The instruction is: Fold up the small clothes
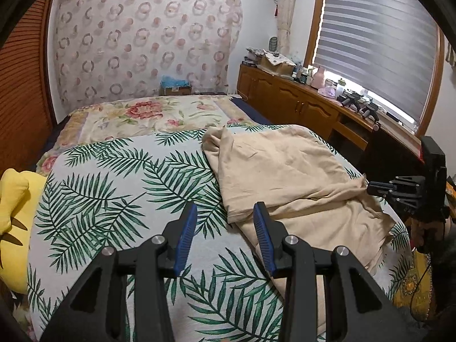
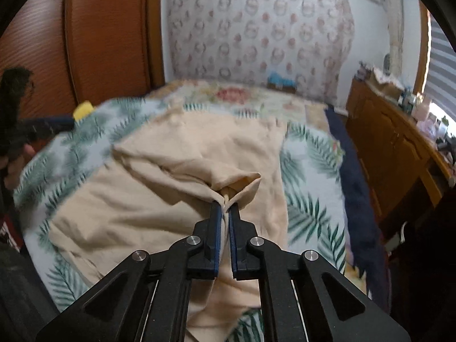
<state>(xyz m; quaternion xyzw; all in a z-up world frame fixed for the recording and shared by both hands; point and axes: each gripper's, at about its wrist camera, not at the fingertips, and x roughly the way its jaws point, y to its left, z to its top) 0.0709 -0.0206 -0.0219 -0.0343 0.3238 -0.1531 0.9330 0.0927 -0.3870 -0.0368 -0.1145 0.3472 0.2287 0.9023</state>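
Note:
A beige garment (image 1: 285, 168) lies crumpled on the palm-leaf sheet (image 1: 114, 188) of the bed. My left gripper (image 1: 225, 213) hovers open over the garment's near-left corner, nothing between its blue pads. My right gripper (image 2: 224, 206) is shut on a pinched-up fold of the beige garment (image 2: 159, 199), which rises in a small peak at its tips. In the left wrist view the right gripper (image 1: 370, 189) reaches in from the right edge and grips the cloth's right side. In the right wrist view the left gripper (image 2: 68, 121) shows blurred at the far left, held by a hand (image 2: 14, 165).
A yellow plush toy (image 1: 14, 213) lies at the bed's left edge. A floral quilt (image 1: 148, 114) covers the far half of the bed. A wooden cabinet (image 1: 299, 99) cluttered with bottles and boxes runs along the right under a window blind. A louvred wooden door (image 1: 20, 91) stands left.

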